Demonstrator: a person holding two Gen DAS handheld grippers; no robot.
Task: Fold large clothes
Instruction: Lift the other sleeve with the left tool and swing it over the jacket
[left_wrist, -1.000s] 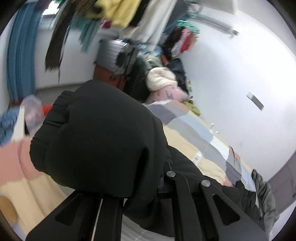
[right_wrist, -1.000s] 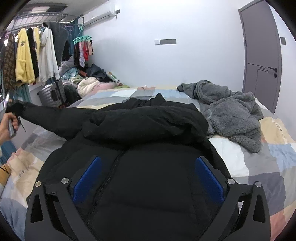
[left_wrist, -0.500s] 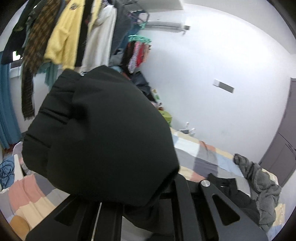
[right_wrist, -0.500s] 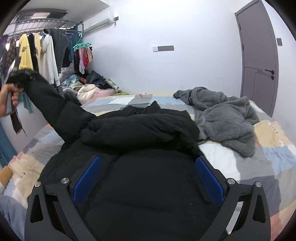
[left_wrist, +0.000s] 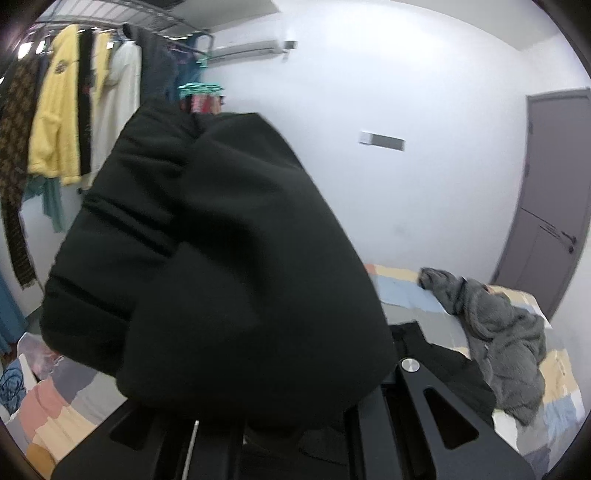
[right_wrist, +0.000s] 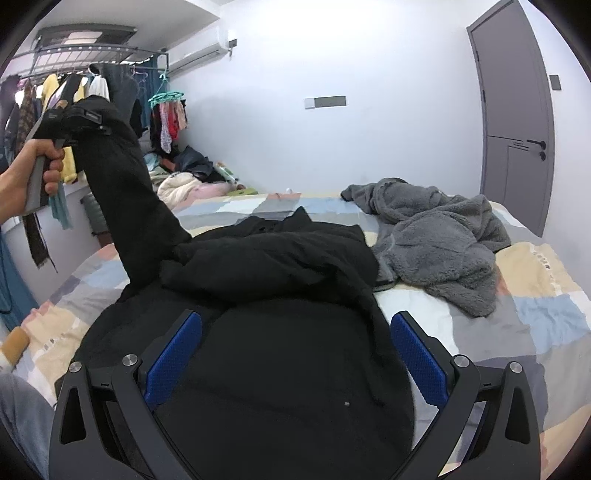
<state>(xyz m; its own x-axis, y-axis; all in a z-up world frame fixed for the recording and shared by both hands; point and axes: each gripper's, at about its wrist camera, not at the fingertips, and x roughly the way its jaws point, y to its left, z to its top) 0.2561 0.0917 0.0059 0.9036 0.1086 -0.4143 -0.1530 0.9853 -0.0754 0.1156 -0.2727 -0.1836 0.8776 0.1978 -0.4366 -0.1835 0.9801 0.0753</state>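
A large black padded jacket (right_wrist: 280, 295) lies spread on the patchwork bed (right_wrist: 546, 310). One sleeve (right_wrist: 125, 192) stands lifted high at the left, its cuff clamped in my left gripper (right_wrist: 90, 118), held by a hand (right_wrist: 26, 173). In the left wrist view the sleeve end (left_wrist: 221, 266) bulges over the shut jaws and hides the fingertips. My right gripper (right_wrist: 295, 354) hovers open over the jacket's lower body, its blue pads (right_wrist: 419, 360) wide apart with only cloth beneath them.
A grey fleece garment (right_wrist: 443, 236) lies crumpled on the bed's right side. A clothes rack (left_wrist: 70, 110) with hanging garments stands at the left, with a pile of clothes (right_wrist: 192, 181) below it. A grey door (right_wrist: 513, 110) is at the far right.
My left gripper has carried the black sleeve up and over toward the jacket's body, rolling as it went. The right gripper has shifted a little forward over the jacket, still open.
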